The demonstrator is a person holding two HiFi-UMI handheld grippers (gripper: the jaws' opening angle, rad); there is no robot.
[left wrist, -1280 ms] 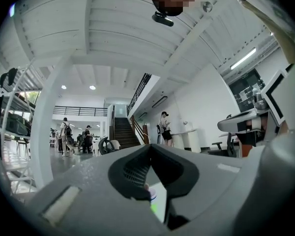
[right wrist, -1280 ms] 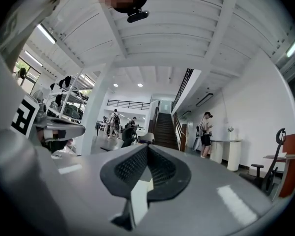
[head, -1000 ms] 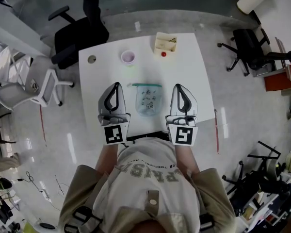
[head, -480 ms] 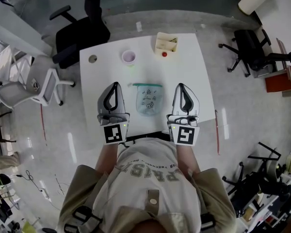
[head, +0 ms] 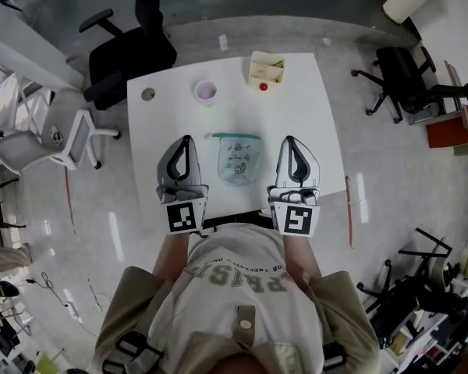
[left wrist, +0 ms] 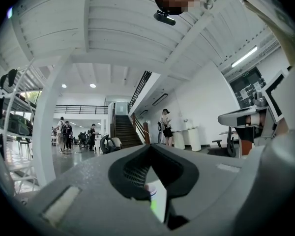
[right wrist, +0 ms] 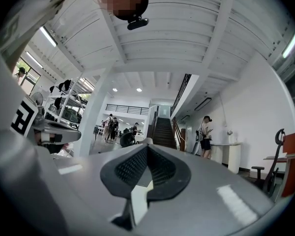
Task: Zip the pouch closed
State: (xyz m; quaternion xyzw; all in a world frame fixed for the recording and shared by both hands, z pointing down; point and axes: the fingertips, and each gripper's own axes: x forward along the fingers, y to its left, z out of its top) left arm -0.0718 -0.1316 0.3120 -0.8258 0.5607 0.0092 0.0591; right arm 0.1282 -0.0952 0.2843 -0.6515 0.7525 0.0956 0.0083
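Note:
The pouch (head: 239, 160) is see-through with small dark prints and a teal zipper strip (head: 235, 136) along its far edge. It lies flat on the white table (head: 304, 123), in front of me. My left gripper (head: 186, 140) rests on the table to the pouch's left, jaws shut and empty. My right gripper (head: 289, 141) sits to the pouch's right, also shut and empty. Neither touches the pouch. In the left gripper view my left gripper (left wrist: 150, 147) points level into a hall, as does my right gripper (right wrist: 146, 149) in the right gripper view; the pouch is not seen in either.
A pink cup (head: 206, 91), a small cream box (head: 266, 66) and a red bit (head: 263, 86) stand at the table's far side. A round hole (head: 147, 95) is in the far left corner. Office chairs (head: 132, 53) (head: 70, 142) (head: 402, 80) stand around the table.

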